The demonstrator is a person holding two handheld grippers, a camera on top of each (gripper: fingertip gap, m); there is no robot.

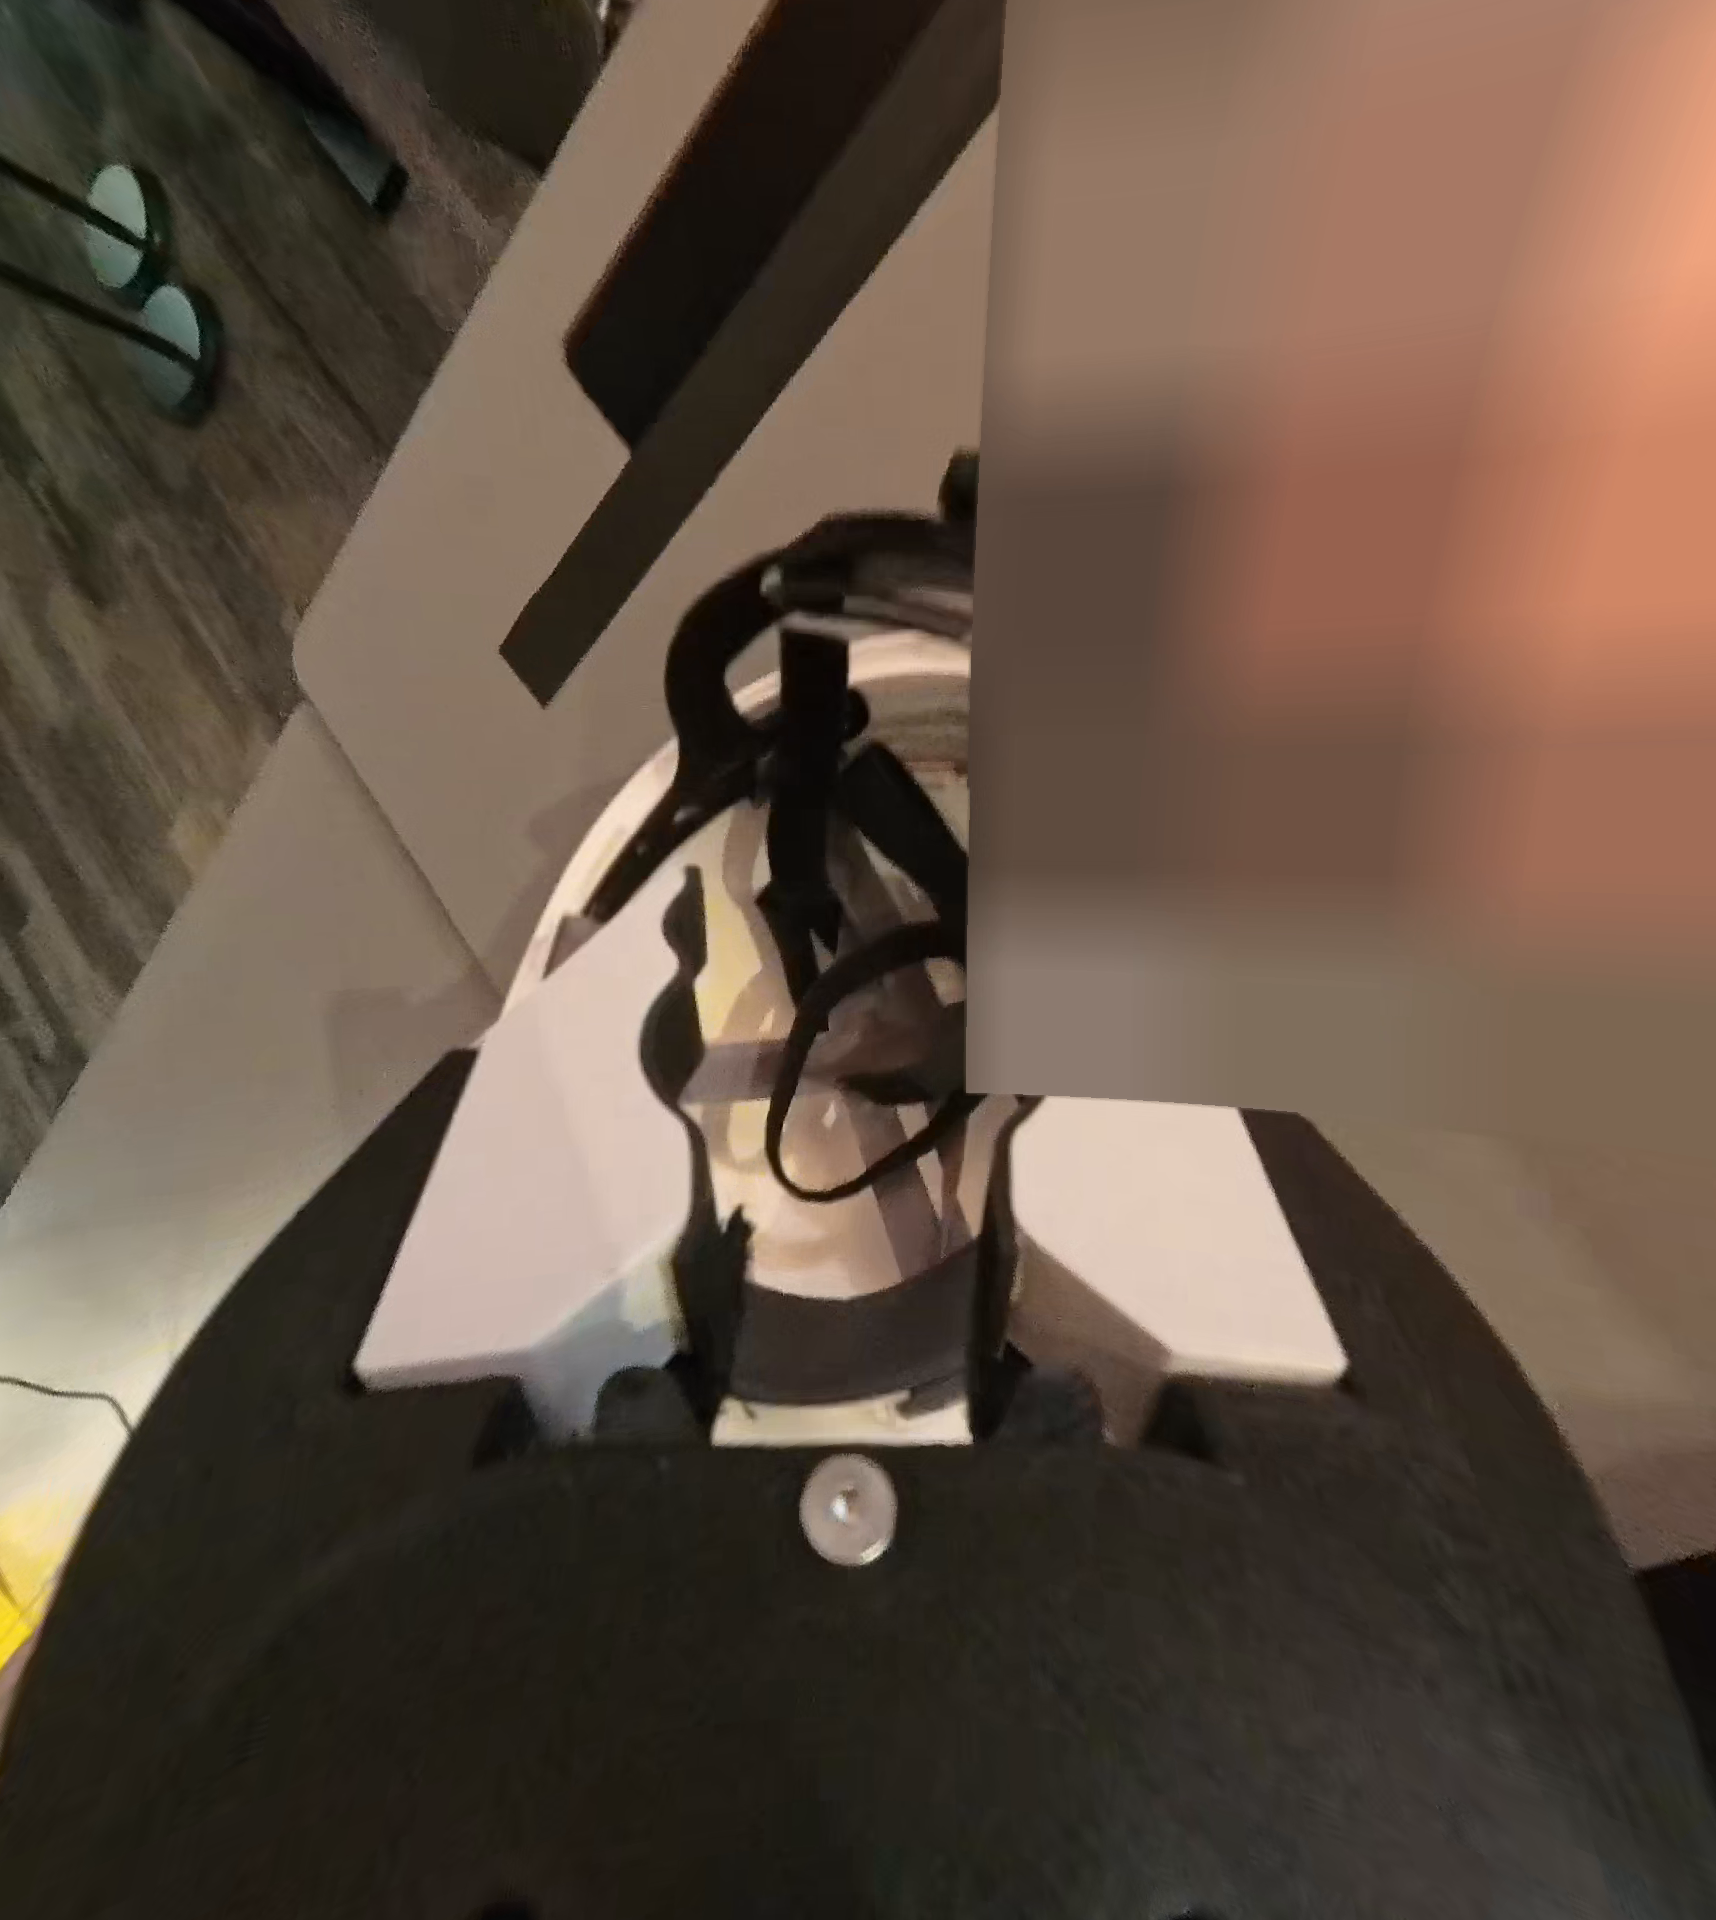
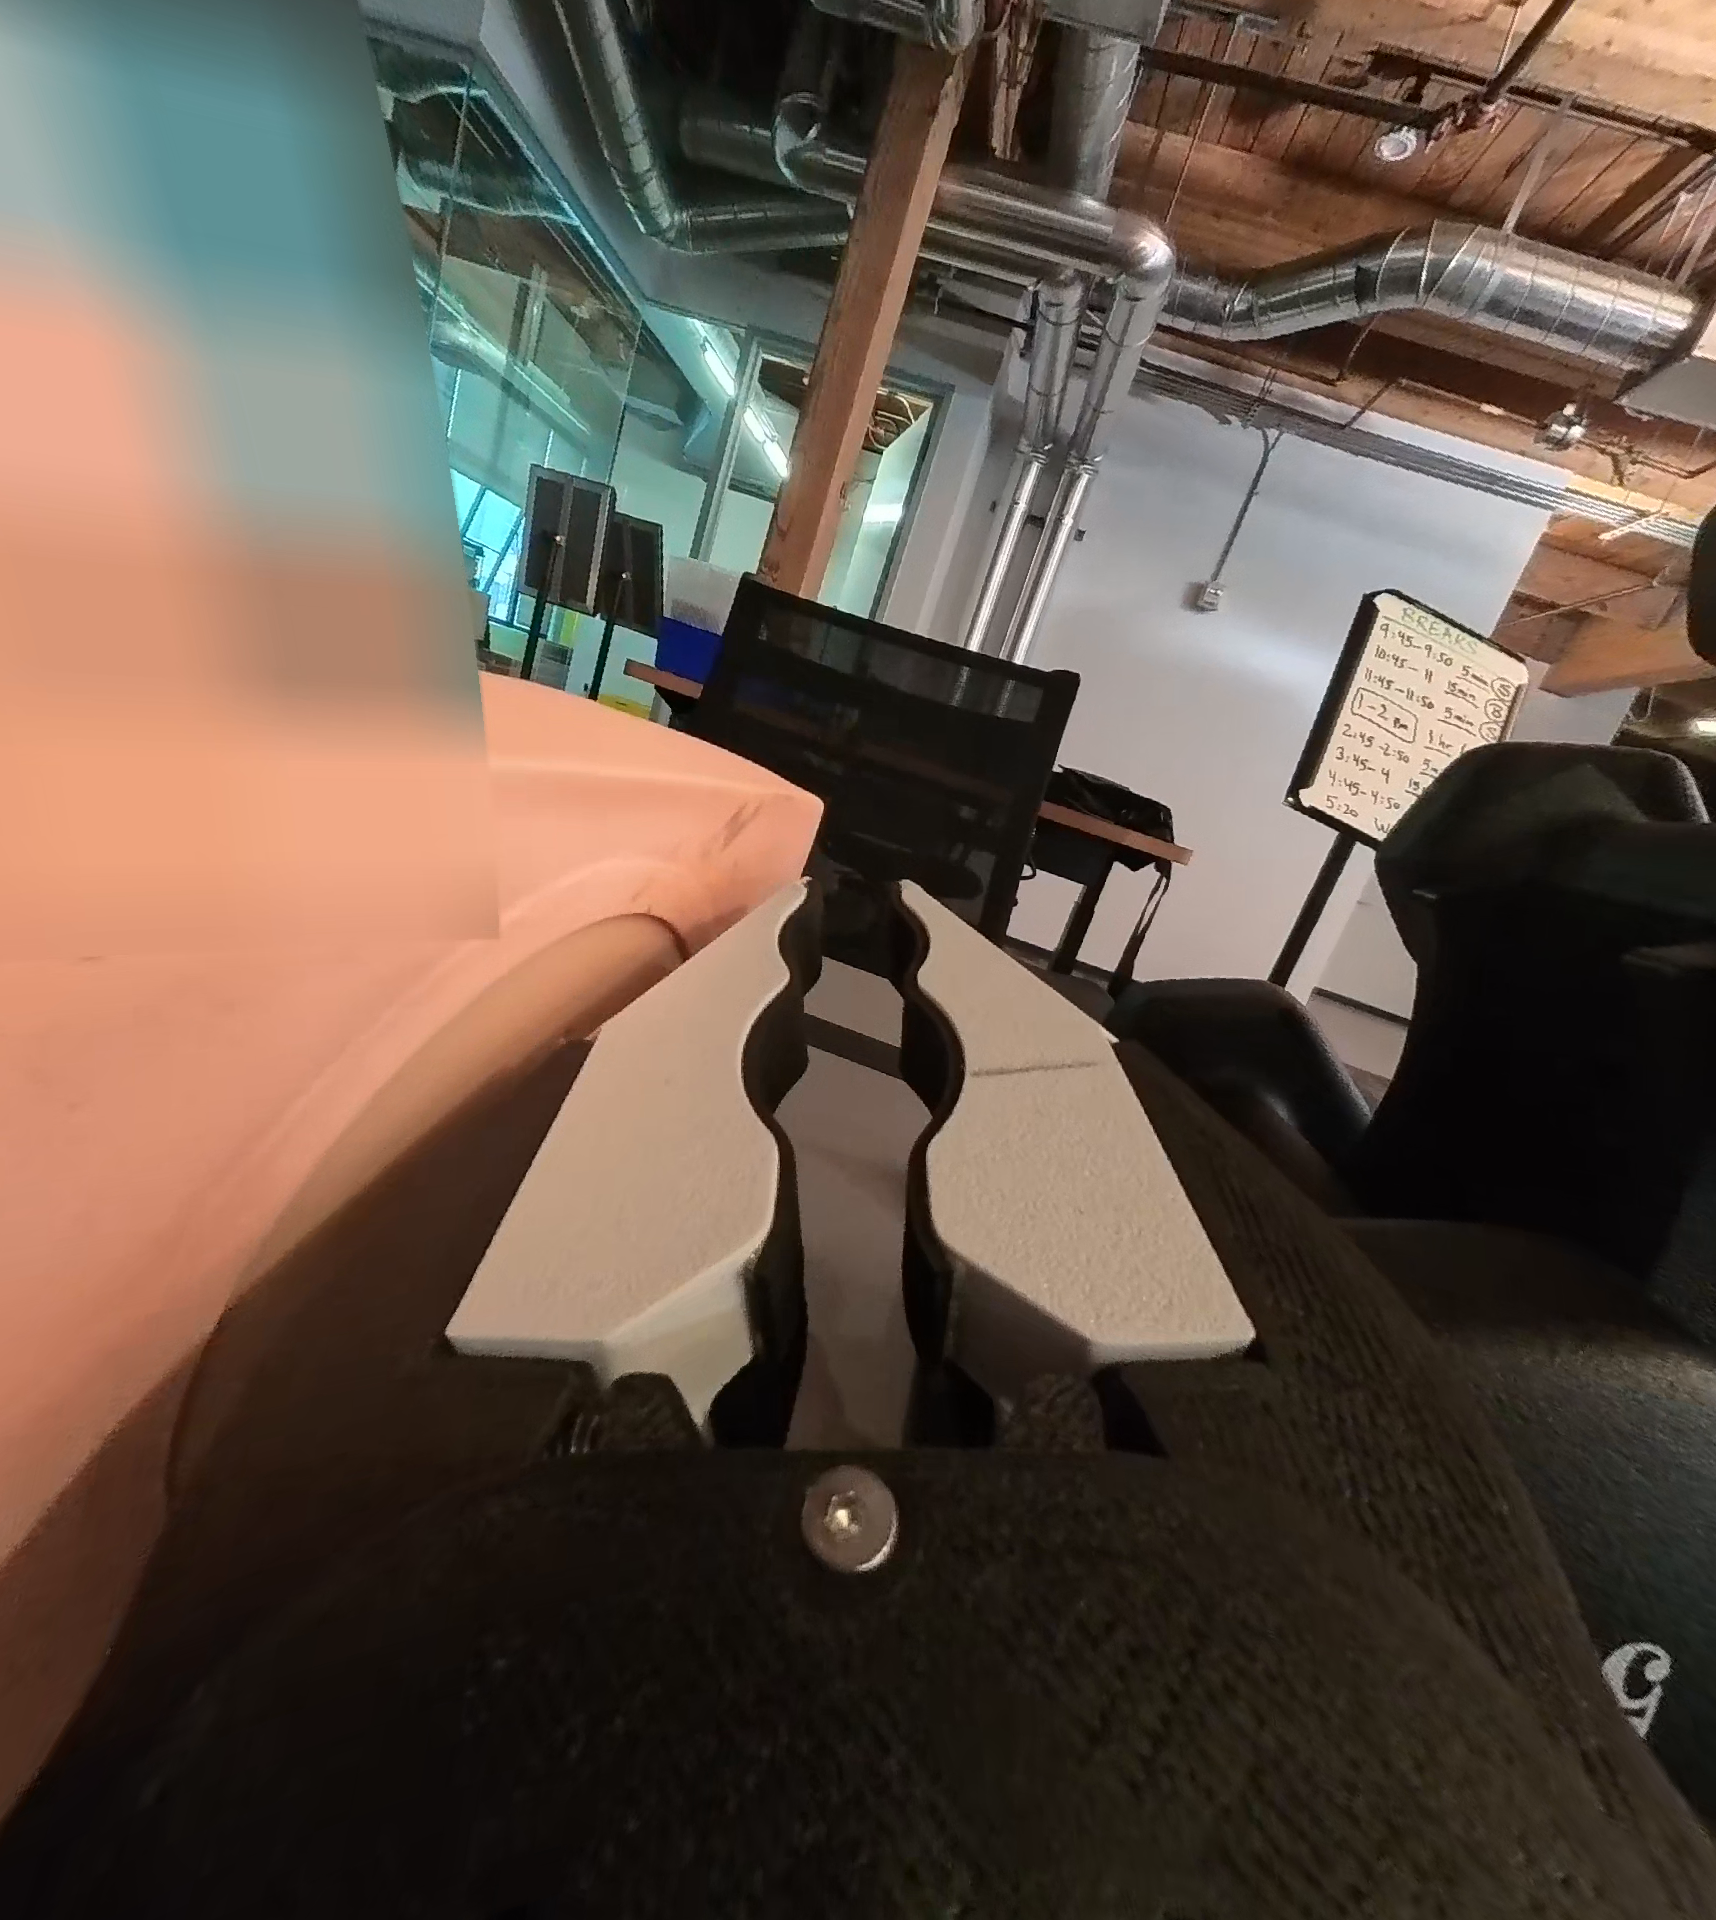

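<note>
Left wrist view: your left gripper (image 1: 833, 997) sits parted, empty, black cable loop (image 1: 864, 1081) dead ahead at 12 o'clock between its fingers; right gripper (image 2: 859, 935) slightly parted, empty, aimed at a black chair (image 2: 895, 748).

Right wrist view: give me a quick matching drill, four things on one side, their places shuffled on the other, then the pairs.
Things:
1. whiteboard
2. mesh office chair
3. wooden post
4. silver ducts

Places:
A. straight ahead, beyond the fingertips of the right gripper
B. under the wooden ceiling
C. on a stand at the right, against the white wall
D. rising from behind the chair to the ceiling

Pairs: 1-C, 2-A, 3-D, 4-B
</note>
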